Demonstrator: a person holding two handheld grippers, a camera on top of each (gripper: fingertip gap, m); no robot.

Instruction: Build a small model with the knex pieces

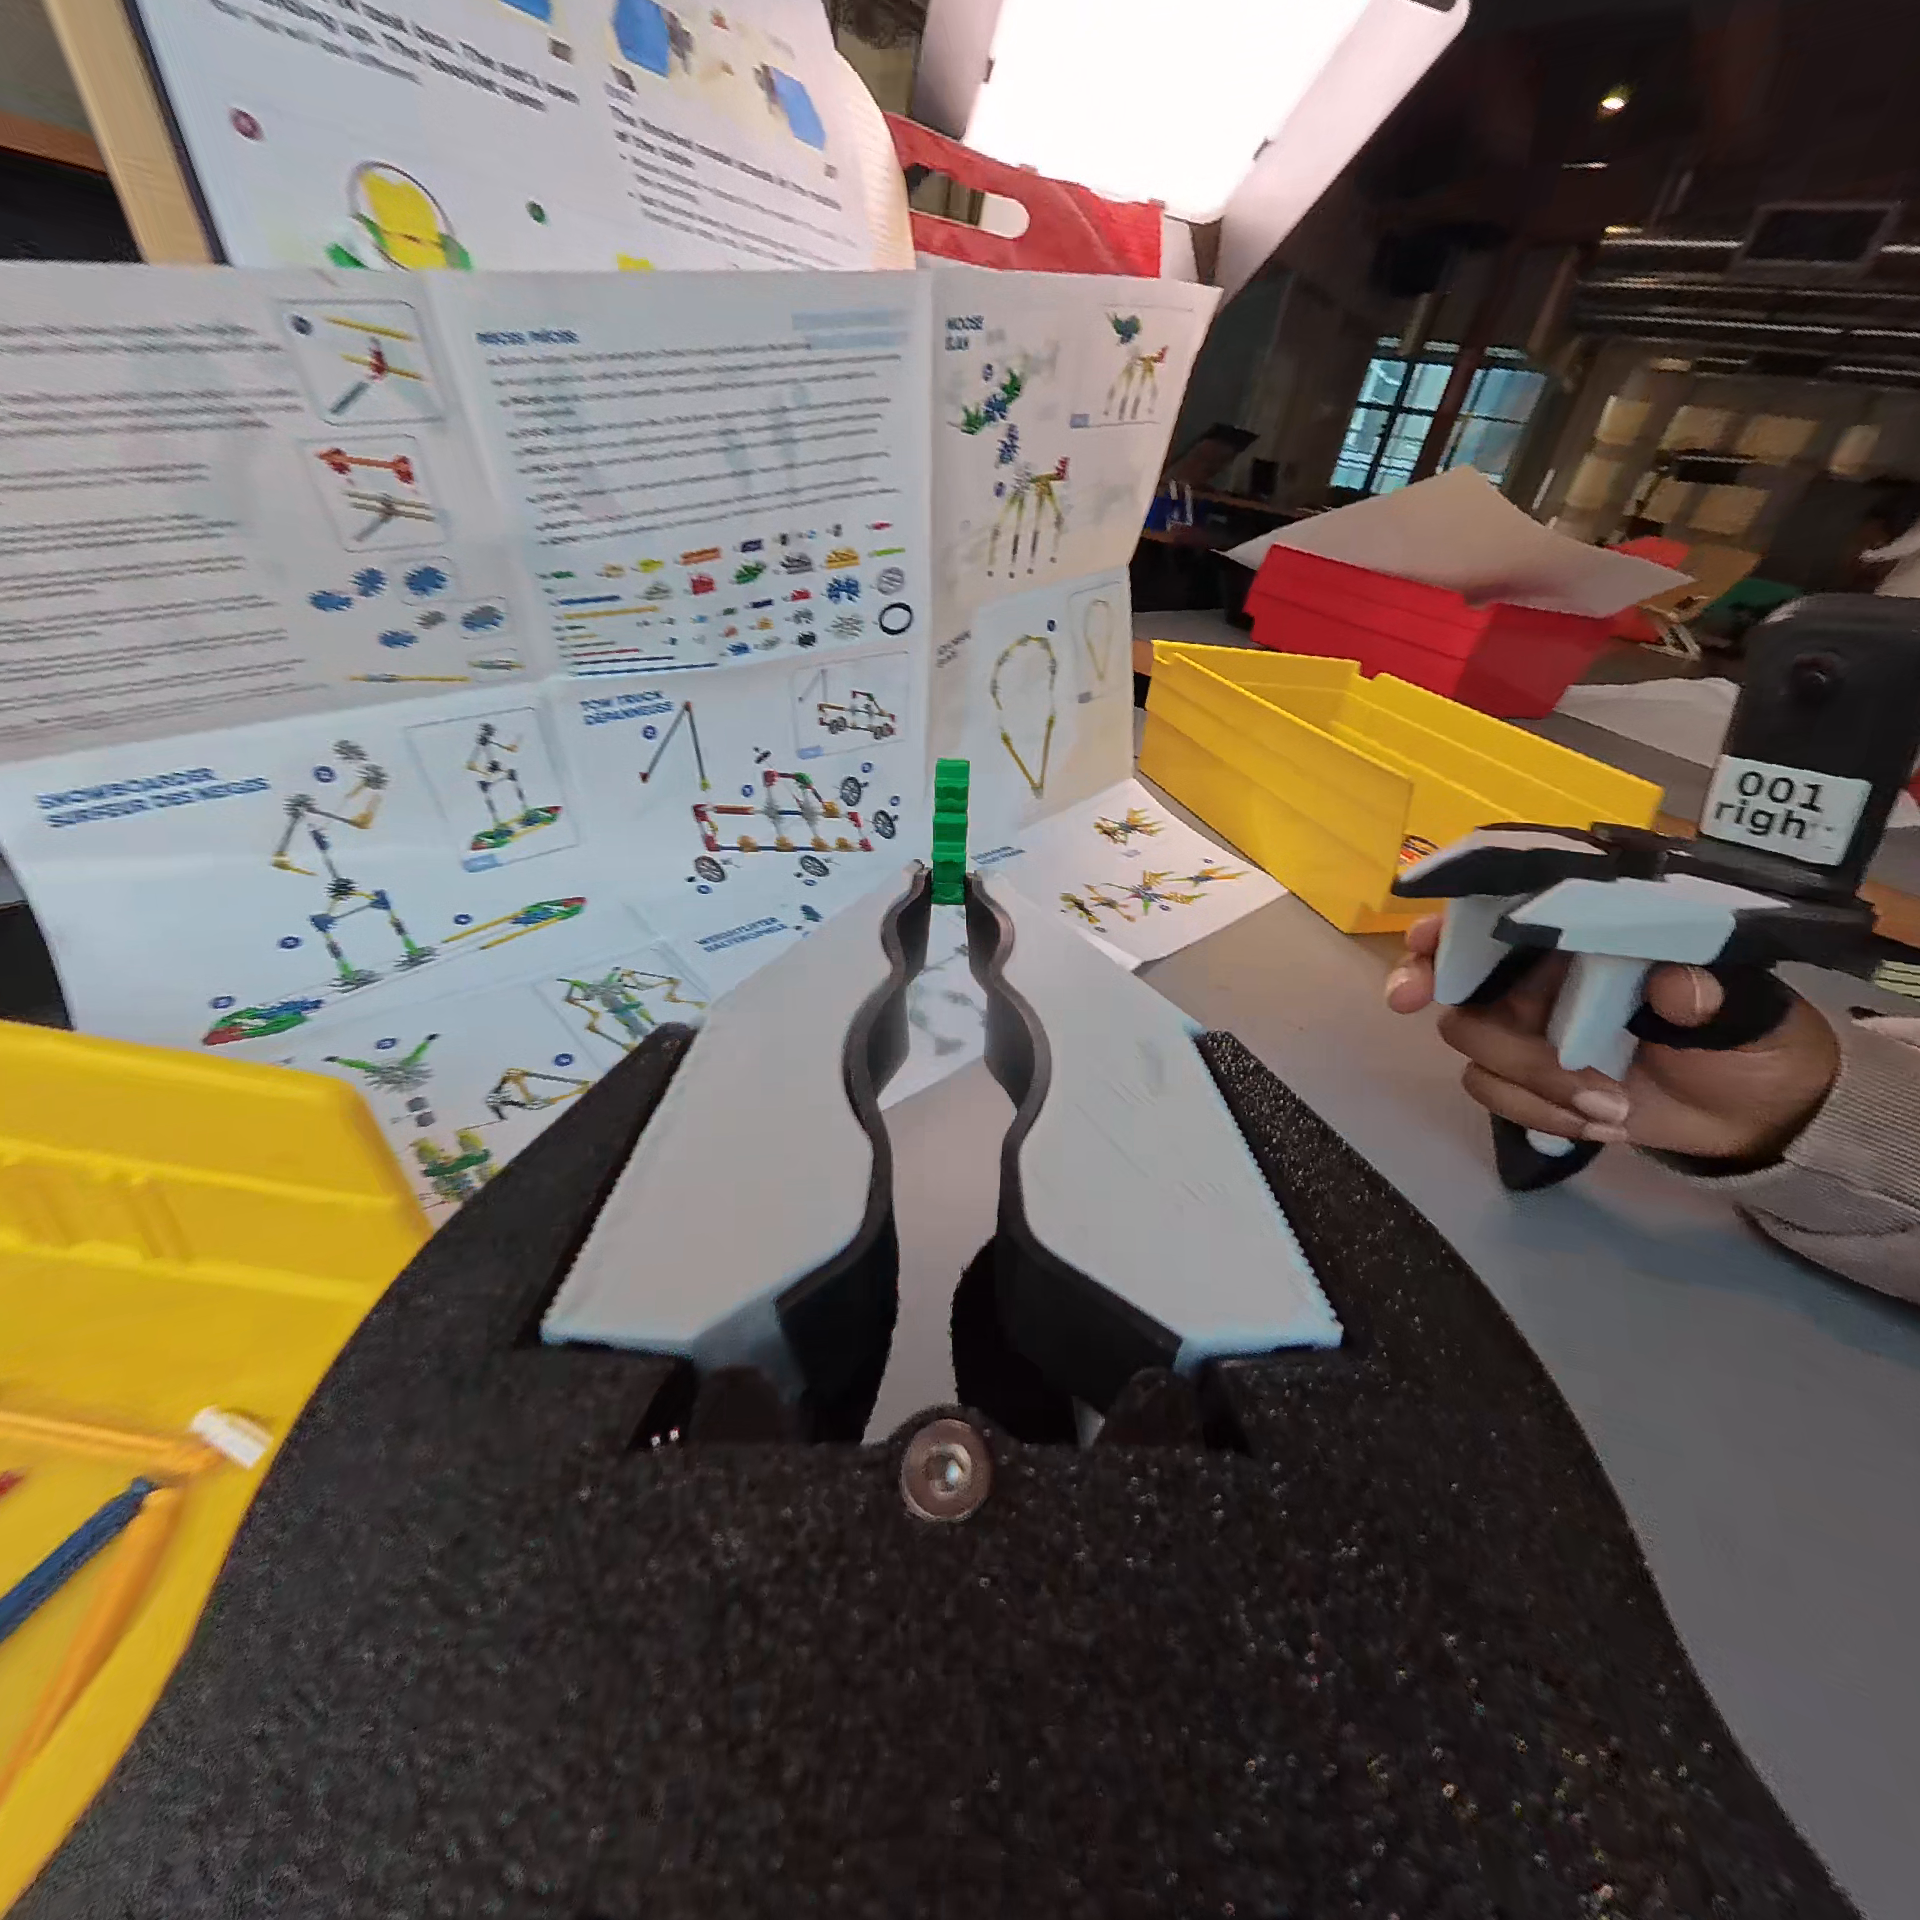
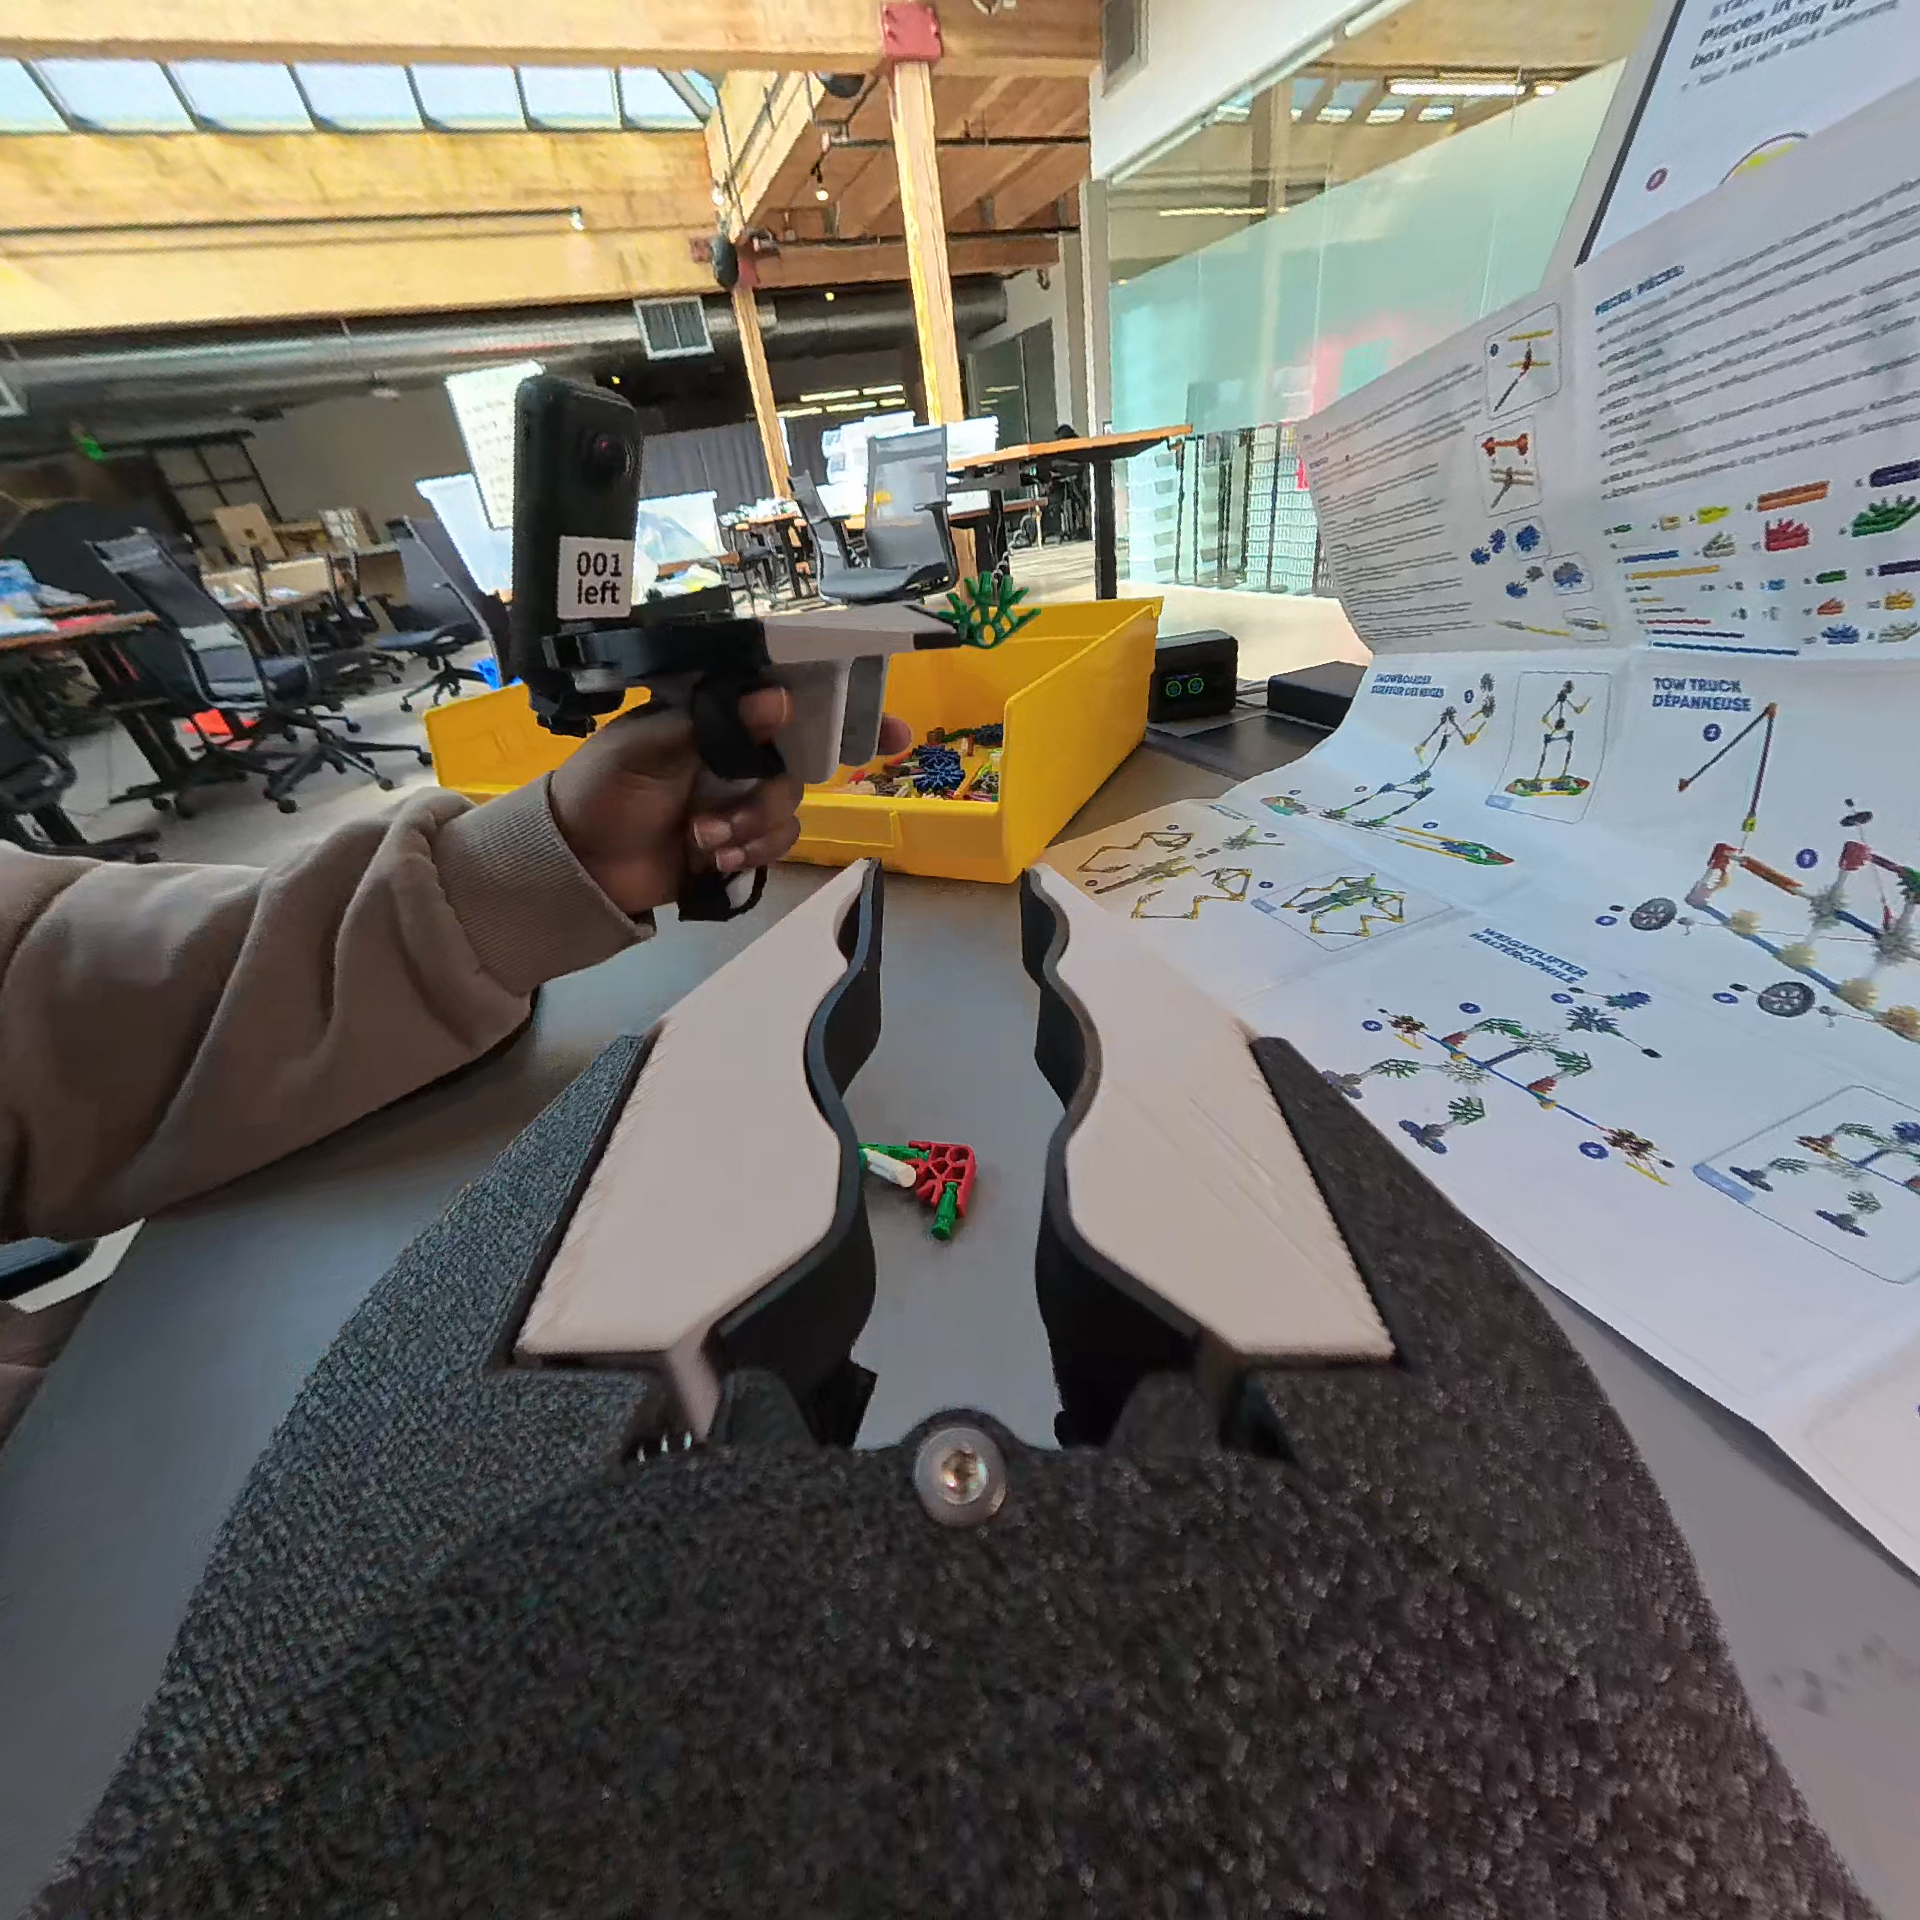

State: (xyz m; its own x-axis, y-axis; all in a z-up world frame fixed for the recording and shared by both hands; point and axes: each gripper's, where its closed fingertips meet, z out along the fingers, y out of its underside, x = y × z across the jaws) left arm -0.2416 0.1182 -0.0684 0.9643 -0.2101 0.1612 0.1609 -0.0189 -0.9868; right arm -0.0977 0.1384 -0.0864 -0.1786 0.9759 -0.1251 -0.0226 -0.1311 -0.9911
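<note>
Pinches a green toothed connector [image 1: 951, 821] in the left gripper [image 1: 945, 883], tips pressed almost together on its lower edge only, so most of the piece stands clear above the fingers. Grips it across its thin faces, which probably keeps the flat piece from twisting and leaves its slots exposed. Carries it in the air, above and in front of a yellow bin of loose pieces [image 2: 1081, 727], with a hand [image 2: 665, 821] wrapped round the grip and trigger. Keeps the right gripper [image 2: 951, 894] spread and empty, low over the grey table [image 2: 312, 1299], fingers either side of a small assembly and touching none of it. Shows that assembly lying flat on the table between the fingers: a red connector [image 2: 945, 1169] with a green rod [image 2: 948, 1216] and a white rod [image 2: 888, 1169] plugged into it. Has a printed instruction sheet [image 2: 1558, 935] just beside, lower half flat on the table and upper half leaning upright against something behind, apparently so the diagrams face the work. Puts a second yellow bin [image 1: 1351, 748] beyond the sheet's far edge and a red bin [image 1: 1403, 623] behind that, partly under a loose sheet of paper.
</note>
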